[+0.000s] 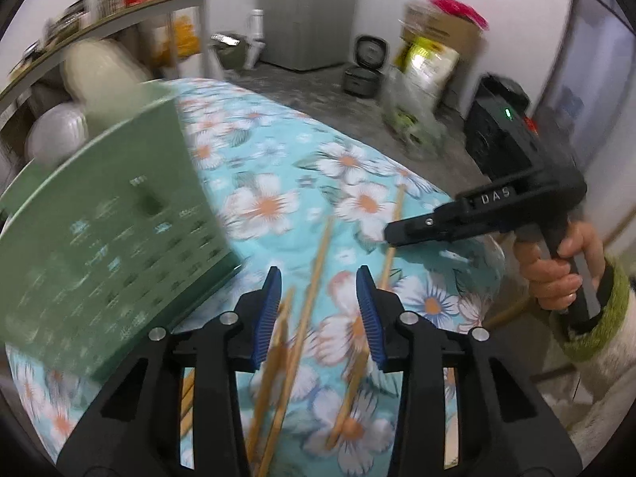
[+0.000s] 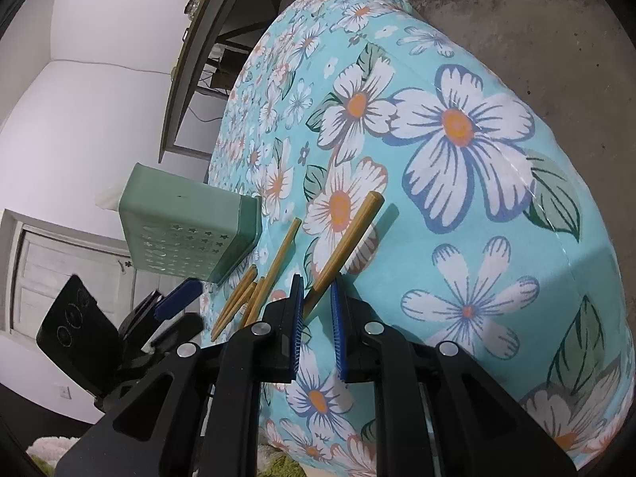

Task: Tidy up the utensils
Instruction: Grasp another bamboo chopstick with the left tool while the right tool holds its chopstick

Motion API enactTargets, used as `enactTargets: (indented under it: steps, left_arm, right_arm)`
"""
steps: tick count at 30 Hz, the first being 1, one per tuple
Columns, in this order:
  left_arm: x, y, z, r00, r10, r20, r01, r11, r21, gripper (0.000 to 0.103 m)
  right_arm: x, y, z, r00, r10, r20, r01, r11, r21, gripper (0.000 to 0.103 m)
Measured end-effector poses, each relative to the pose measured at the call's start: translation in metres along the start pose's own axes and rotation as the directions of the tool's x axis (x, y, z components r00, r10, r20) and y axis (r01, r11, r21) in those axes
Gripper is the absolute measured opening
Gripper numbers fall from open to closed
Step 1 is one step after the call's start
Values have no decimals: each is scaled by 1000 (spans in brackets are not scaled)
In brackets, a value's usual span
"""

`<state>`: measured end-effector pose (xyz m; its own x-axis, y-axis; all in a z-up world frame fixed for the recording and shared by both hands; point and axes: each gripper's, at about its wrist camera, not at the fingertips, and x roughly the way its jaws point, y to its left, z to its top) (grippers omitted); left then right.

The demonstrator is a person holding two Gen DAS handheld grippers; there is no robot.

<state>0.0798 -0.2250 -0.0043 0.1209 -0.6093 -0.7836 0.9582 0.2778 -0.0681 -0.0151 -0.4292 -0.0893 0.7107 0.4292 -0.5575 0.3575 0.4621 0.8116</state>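
Several wooden chopsticks (image 1: 318,262) lie on the floral tablecloth (image 1: 270,202). My left gripper (image 1: 320,312) hangs open just over them, blue pads apart, one stick running between the jaws untouched. A green perforated utensil holder (image 1: 107,238) lies on its side to the left, blurred. In the right wrist view my right gripper (image 2: 318,318) is shut on the thin end of a chopstick (image 2: 349,234), whose thick end is raised and casts a shadow. The loose chopsticks (image 2: 254,290) and the holder (image 2: 190,234) sit to its left, with the left gripper (image 2: 179,298) beside them.
A hand (image 1: 556,274) in a green cuff holds the right gripper (image 1: 391,234). The table's rounded edge drops to a concrete floor (image 2: 536,20). Behind are a cluttered shelf (image 1: 119,16), a rice cooker (image 1: 365,67), boxes and bags (image 1: 433,47).
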Motion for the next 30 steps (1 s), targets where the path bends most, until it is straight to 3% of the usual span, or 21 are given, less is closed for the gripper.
enactTargets:
  steps: [8, 15, 17, 22, 30]
  left_arm:
    - [48, -11, 25, 996, -2, -93, 10, 996, 86, 35]
    - [85, -4, 30, 981, 11, -193, 0, 998, 60, 27]
    - [86, -2, 31, 981, 11, -192, -2, 999, 48, 25]
    - [88, 4, 31, 982, 30, -188, -26, 999, 27, 7]
    - [66, 4, 37, 990, 51, -135, -50, 999, 12, 5]
  right_arm:
    - [-2, -6, 2, 1000, 8, -1, -8, 1000, 7, 14]
    - [-1, -8, -1, 1000, 13, 5, -13, 1000, 8, 14]
    - [-2, -9, -2, 1000, 15, 7, -15, 1000, 10, 14]
    - [-2, -10, -3, 1000, 19, 14, -19, 1000, 13, 14]
    - [-13, -8, -7, 998, 39, 45, -40, 999, 11, 13]
